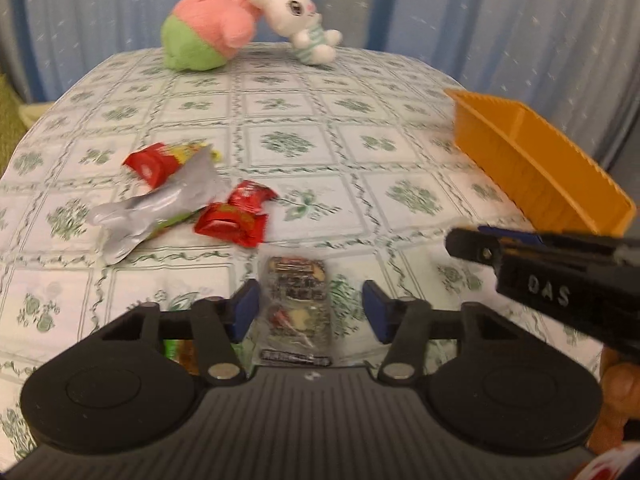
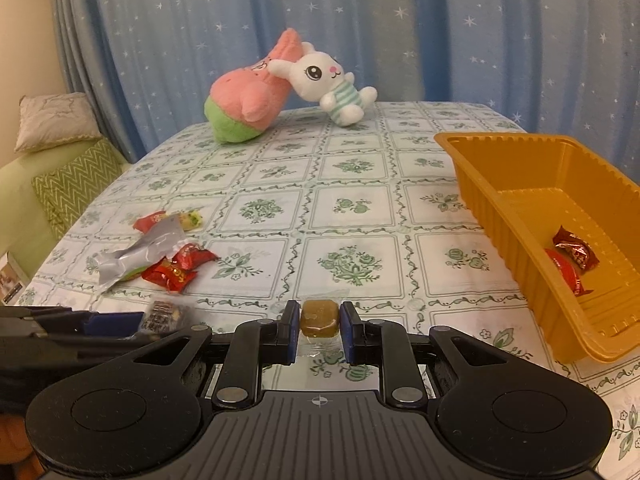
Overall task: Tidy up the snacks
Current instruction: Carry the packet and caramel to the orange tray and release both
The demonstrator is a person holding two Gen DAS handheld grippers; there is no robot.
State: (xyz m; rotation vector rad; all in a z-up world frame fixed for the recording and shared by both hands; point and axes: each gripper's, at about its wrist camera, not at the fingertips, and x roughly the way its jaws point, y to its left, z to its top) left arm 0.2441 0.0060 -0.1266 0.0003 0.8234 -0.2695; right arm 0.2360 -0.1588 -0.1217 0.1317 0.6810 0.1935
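A small clear packet of mixed nuts (image 1: 298, 300) lies on the floral tablecloth between the blue pads of my left gripper (image 1: 310, 310). The pads stand apart from it, so the gripper is open. My right gripper (image 2: 319, 332) is shut on a brown wrapped candy (image 2: 319, 317), held just above the cloth. To its right, the orange tray (image 2: 516, 216) holds two red-wrapped candies (image 2: 574, 258). Further left lie a crumpled silver packet (image 1: 160, 204) and red candies (image 1: 232, 222). The right gripper (image 1: 476, 242) also shows in the left wrist view, in front of the tray (image 1: 540, 168).
A pink and green plush (image 2: 248, 108) and a white rabbit plush (image 2: 328, 80) lie at the table's far edge, before a blue starred curtain. A green sofa with cushions (image 2: 76, 188) stands left of the table. A green and orange wrapper (image 1: 180, 354) peeks from under the left gripper.
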